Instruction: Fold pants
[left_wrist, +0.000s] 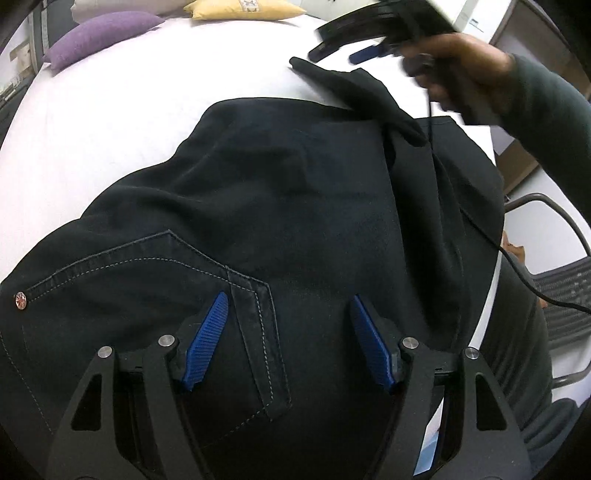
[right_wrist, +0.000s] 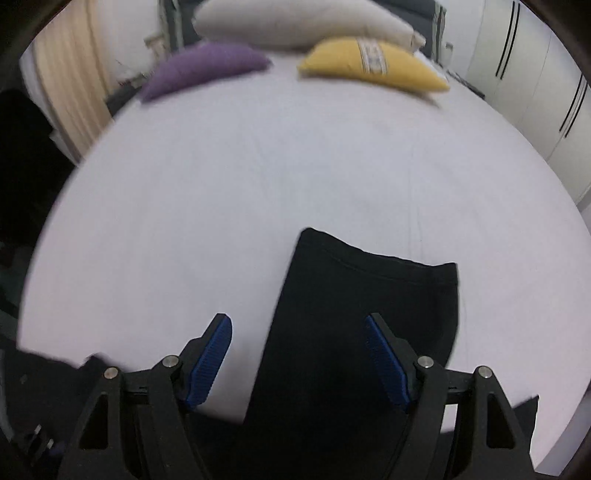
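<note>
Dark navy pants (left_wrist: 280, 206) lie spread on a white bed (left_wrist: 129, 110), with a stitched back pocket and a copper rivet at the lower left. My left gripper (left_wrist: 288, 306) hovers open just above the pocket area, nothing between its blue pads. In the left wrist view the right gripper (left_wrist: 347, 40) is blurred at the top right, held by a hand over a folded-up leg end. In the right wrist view my right gripper (right_wrist: 297, 328) stands open over the hem end of a pant leg (right_wrist: 354, 332), which lies flat on the sheet.
A purple cushion (right_wrist: 207, 68), a yellow cushion (right_wrist: 373, 66) and a white pillow (right_wrist: 295, 22) sit at the head of the bed. White wardrobe doors (right_wrist: 535, 92) stand at the right. A dark mesh chair (left_wrist: 565, 295) and a trailing black cable (left_wrist: 524, 280) are beside the bed.
</note>
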